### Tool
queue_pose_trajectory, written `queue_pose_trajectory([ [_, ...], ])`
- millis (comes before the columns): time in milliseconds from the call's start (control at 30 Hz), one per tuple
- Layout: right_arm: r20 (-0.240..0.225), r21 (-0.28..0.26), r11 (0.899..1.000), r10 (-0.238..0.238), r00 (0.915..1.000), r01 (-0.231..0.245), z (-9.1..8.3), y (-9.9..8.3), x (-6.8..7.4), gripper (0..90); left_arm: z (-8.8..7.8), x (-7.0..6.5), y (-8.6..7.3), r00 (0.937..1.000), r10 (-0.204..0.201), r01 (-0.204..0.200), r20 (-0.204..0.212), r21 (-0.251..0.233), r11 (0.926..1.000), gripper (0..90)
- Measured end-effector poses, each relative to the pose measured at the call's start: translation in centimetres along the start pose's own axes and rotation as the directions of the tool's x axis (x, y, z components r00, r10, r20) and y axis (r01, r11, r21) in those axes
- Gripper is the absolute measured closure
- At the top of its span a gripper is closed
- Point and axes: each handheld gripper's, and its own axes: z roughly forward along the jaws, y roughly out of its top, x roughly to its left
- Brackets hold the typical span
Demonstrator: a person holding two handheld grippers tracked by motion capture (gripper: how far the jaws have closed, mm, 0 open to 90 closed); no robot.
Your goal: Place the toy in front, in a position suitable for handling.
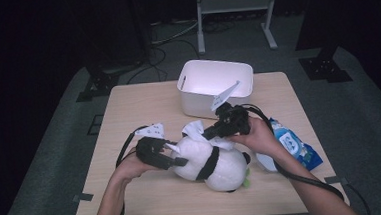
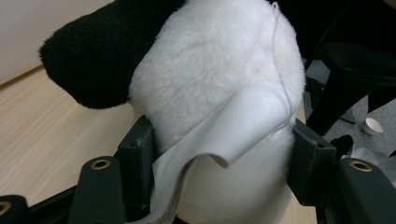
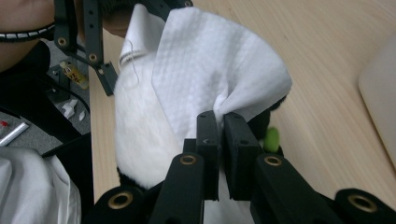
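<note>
two hand-held grippers: left hand-held gripper [image 2: 219, 154] clamped on plush panda [image 1: 209, 161], right hand-held gripper [image 3: 223, 123] pinching white wipe [image 3: 210, 70] over it on bench [image 1: 128, 111]

Probably a lab: dark curtains [image 1: 34, 42], floor cables [image 1: 167, 39], metal stand [image 1: 235, 4].

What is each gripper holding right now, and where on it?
Left gripper clamps the plush panda around its white body; right gripper pinches a white wipe by its edge.
</note>
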Motion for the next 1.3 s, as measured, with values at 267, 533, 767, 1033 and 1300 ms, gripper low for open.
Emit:
queue_pose_trajectory([
  [267,0.007,-0.025,1.0,-0.016,0.9998,0.016,0.1,1.5,0.3,84.7,-1.8,-0.1,1.7,0.998,0.042,-0.041,-0.048,0.031,0.9987,36.6],
  [533,-0.036,-0.092,0.996,0.017,0.9992,-0.021,-0.5,-0.2,0.3,85.1,-2.0,-0.9,2.8,0.9952,0.085,-0.083,-0.047,0.057,0.9949,37.7],
  [767,-0.021,-0.082,0.997,0.01,0.9997,-0.012,-1.6,-0.3,0.3,85.0,-1.5,-1.4,4.1,0.9915,0.121,-0.116,-0.049,0.082,0.9898,37.8],
  [1033,0.0,-0.05,0.998,-0.044,0.999,0.044,-1.7,2.6,0.9,85.0,-0.5,-2.1,5.9,0.9813,0.188,-0.182,-0.04,0.117,0.9762,37.8],
  [1300,-0.011,-0.014,0.999,-0.05,0.9987,0.05,-1.9,2.2,1.0,85.1,0.2,-2.6,6.4,0.9815,0.189,-0.185,-0.028,0.109,0.9766,33.9],
])
